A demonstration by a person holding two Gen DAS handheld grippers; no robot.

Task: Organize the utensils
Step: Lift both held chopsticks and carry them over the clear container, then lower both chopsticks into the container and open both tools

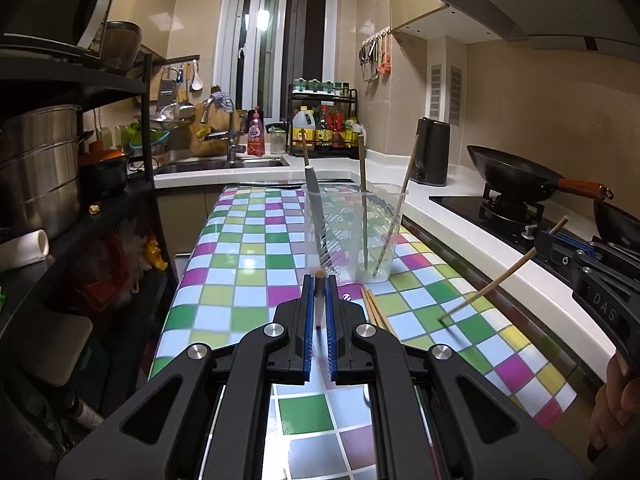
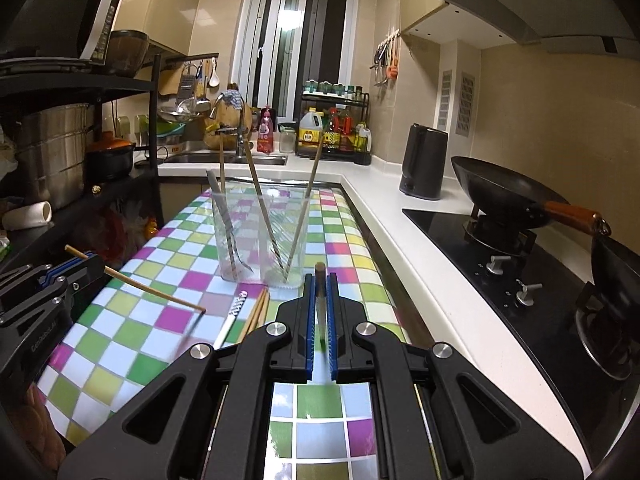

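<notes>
A clear plastic cup [image 1: 352, 232] stands on the checkered table [image 1: 248, 248] and holds a metal utensil and two chopsticks. It also shows in the right wrist view [image 2: 262, 236]. My left gripper [image 1: 319, 292] is shut on a chopstick [image 1: 319, 300], seen end-on; from the right wrist view that chopstick [image 2: 156, 290] slants down to the table. My right gripper [image 2: 320, 292] is shut on another chopstick [image 2: 320, 296], which in the left wrist view [image 1: 488, 290] slants down to the table. Loose chopsticks [image 2: 256, 314] and a patterned-handle utensil [image 2: 234, 312] lie just before the cup.
A white counter [image 2: 400, 216] runs along the table's right side, with a gas hob, a black wok [image 2: 504, 192] and a dark kettle [image 2: 422, 162]. A black shelf rack with steel pots [image 1: 40, 168] stands to the left. The sink and bottle rack are behind.
</notes>
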